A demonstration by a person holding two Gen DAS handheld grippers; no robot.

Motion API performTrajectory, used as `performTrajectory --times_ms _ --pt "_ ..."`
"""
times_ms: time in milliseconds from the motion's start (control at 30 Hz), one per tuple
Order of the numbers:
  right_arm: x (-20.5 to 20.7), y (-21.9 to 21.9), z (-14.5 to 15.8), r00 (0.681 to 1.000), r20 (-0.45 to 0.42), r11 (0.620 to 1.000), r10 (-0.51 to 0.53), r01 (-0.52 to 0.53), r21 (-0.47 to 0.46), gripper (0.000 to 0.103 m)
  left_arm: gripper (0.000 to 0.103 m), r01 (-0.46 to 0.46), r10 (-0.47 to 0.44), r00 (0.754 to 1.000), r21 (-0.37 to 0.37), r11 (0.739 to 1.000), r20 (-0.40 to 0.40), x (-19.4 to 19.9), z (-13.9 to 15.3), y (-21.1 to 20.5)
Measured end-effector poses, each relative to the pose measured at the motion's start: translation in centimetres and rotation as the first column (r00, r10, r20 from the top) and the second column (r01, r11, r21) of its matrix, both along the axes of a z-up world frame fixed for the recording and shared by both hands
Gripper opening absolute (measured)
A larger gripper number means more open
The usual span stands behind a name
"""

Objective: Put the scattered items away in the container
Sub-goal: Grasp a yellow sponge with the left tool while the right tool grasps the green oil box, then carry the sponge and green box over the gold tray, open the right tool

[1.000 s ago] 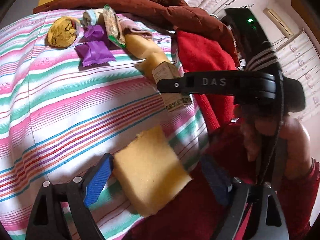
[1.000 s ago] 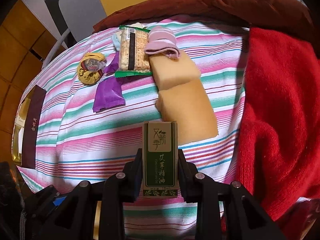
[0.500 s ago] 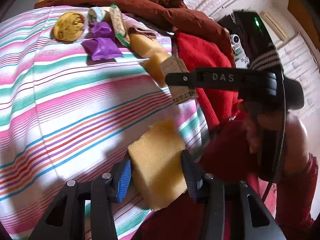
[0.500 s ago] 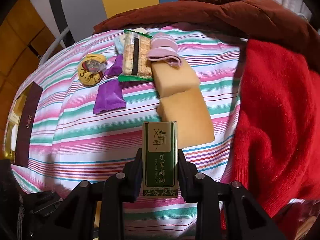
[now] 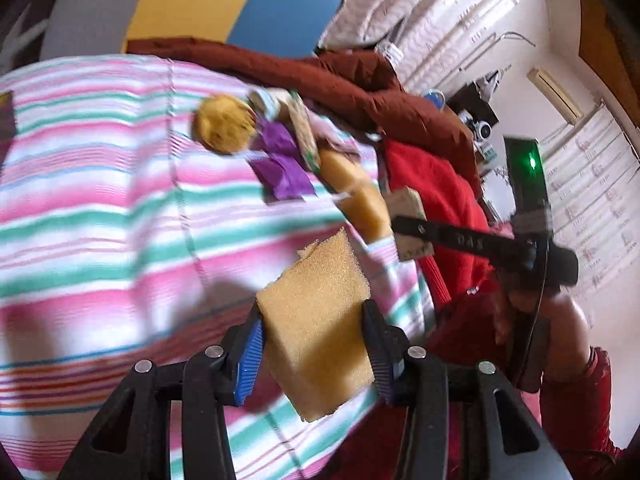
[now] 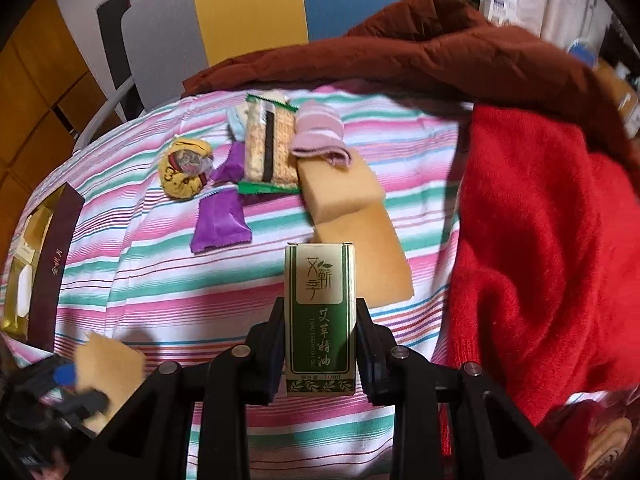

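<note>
Left gripper (image 5: 314, 354) angled down over the striped sheet (image 5: 100, 208), fingers (image 5: 248, 354) clamped on a yellow sponge (image 5: 320, 320), which hangs clear of the sheet and casts a shadow. Right gripper (image 6: 320, 354) pitched steeply down, fingers (image 6: 272, 354) clenched on the sides of an upright green box (image 6: 320, 316); box is lifted off the sheet. In the left view, the right gripper and a hand (image 5: 540, 320) sit to the right, over the red cloth.

Scattered things lie further up the sheet: two more sponges (image 6: 352, 216) touching end to end, a pink sock (image 6: 320, 136) overlapping the far one, a cracker pack (image 6: 268, 144) just beside it, a purple wrapper (image 6: 220, 220), a yellow round pouch (image 6: 186, 168).

Red sweater (image 6: 540, 240) heaped along the right edge; brown quilt (image 6: 400, 44) bunched behind the pile. Dark flat box (image 6: 54, 264) at the far left edge of the sheet. Cannot tell which is the container.
</note>
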State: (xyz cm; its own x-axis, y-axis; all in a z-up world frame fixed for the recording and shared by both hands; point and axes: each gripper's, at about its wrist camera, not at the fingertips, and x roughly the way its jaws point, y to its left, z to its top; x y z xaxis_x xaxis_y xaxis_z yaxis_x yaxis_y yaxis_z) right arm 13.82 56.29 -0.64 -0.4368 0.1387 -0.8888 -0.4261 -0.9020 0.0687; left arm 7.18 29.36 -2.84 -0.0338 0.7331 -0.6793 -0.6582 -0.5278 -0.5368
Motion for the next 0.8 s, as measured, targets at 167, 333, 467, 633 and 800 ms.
performTrajectory --times_ms 167,333,467,633,800 --pt "-1.1 -3.2 0.4 0.999 -0.010 0.999 0.037 -0.038 -0.005 0.031 0.047 -0.077 0.079 0.996 0.032 0.996 -0.045 -2.1 1.4 -3.5" --pt "-3.6 -7.9 1.8 0.990 -0.070 0.993 0.120 -0.121 -0.015 0.031 0.047 -0.175 0.179 0.981 0.054 0.983 -0.073 -4.9 2.6 -7.8" --pt "-6.7 -12.4 2.9 0.971 -0.130 0.977 0.202 -0.209 -0.045 0.031 0.047 -0.254 0.259 0.962 0.066 0.965 -0.088 -7.1 3.3 -11.4" --pt "-10.6 -17.7 3.2 0.941 -0.181 0.946 0.285 -0.306 -0.103 0.031 0.047 -0.347 0.352 0.930 0.059 0.936 -0.105 -9.6 3.6 -15.7" --pt "-14.1 -22.7 3.4 0.912 -0.216 0.913 0.349 -0.383 -0.138 0.031 0.047 -0.432 0.431 0.895 0.016 0.902 -0.112 -12.5 2.8 -20.0"
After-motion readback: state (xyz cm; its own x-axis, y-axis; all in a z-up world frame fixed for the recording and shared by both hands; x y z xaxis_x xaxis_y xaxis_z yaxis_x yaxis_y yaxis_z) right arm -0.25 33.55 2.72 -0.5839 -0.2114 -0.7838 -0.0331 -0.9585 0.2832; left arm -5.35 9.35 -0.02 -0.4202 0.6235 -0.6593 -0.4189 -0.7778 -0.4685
